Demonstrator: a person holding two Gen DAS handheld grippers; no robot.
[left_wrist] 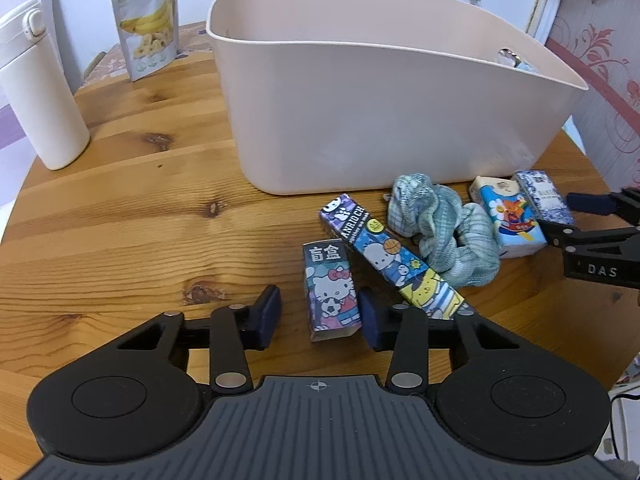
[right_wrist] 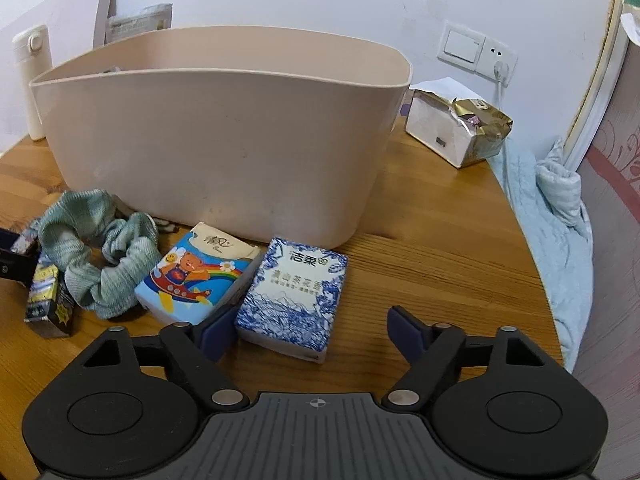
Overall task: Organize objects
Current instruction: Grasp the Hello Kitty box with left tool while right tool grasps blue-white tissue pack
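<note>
A beige plastic bin point(left_wrist: 384, 120) stands on the round wooden table point(left_wrist: 140, 208); it also shows in the right wrist view point(right_wrist: 220, 152). My left gripper point(left_wrist: 318, 312) is open around a Hello Kitty box point(left_wrist: 330, 292). A long Pochacco box point(left_wrist: 394, 256), a green scrunchie point(left_wrist: 444, 228) and two tissue packs lie beside it. My right gripper point(right_wrist: 310, 332) is open around the blue-and-white tissue pack point(right_wrist: 294, 296); its left pad sits between that pack and the bear tissue pack point(right_wrist: 196, 276). The scrunchie point(right_wrist: 104, 256) lies further left.
A white bottle point(left_wrist: 40, 96) and a banana-chip bag point(left_wrist: 148, 24) stand at the back left. A white box with a gold foil bag point(right_wrist: 460, 128) sits at the back right. A blue cloth point(right_wrist: 556, 224) hangs past the table's right edge.
</note>
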